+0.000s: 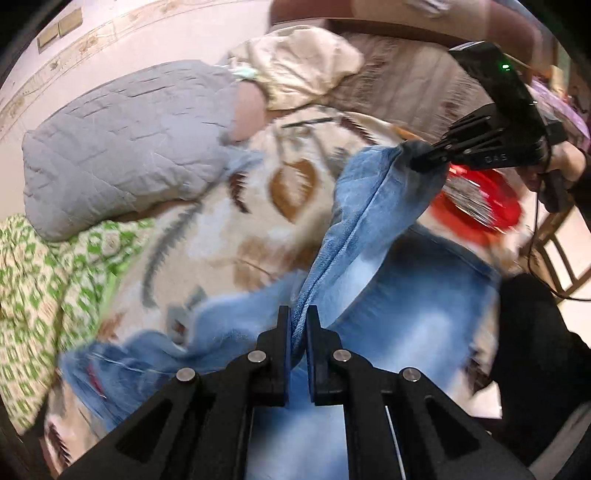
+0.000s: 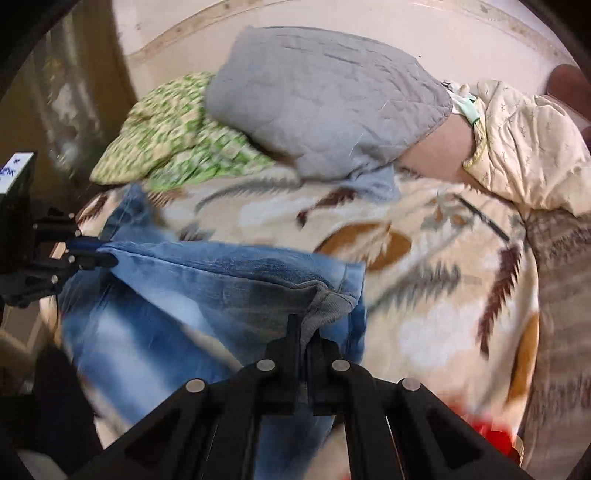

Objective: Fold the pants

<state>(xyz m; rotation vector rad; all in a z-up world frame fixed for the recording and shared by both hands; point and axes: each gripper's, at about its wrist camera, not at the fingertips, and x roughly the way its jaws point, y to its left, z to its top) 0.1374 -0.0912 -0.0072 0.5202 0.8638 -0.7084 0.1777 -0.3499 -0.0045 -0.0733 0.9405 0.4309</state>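
Light blue jeans (image 1: 369,229) lie partly lifted over a leaf-patterned blanket (image 1: 221,221) on a bed. My left gripper (image 1: 298,321) is shut on a seam edge of the jeans. My right gripper (image 1: 424,160) shows at the upper right of the left wrist view, shut on the far corner of the same edge. In the right wrist view the right gripper (image 2: 304,332) pinches a grey-blue hem of the jeans (image 2: 221,280), and the left gripper (image 2: 107,260) holds the other end at the left. The held edge is stretched between them above the rest of the jeans.
A grey quilted pillow (image 1: 122,140), a green patterned cloth (image 1: 44,280) and a cream quilt (image 1: 306,62) lie at the back of the bed. A red object (image 1: 480,206) lies at the right. The wall (image 2: 332,18) is behind.
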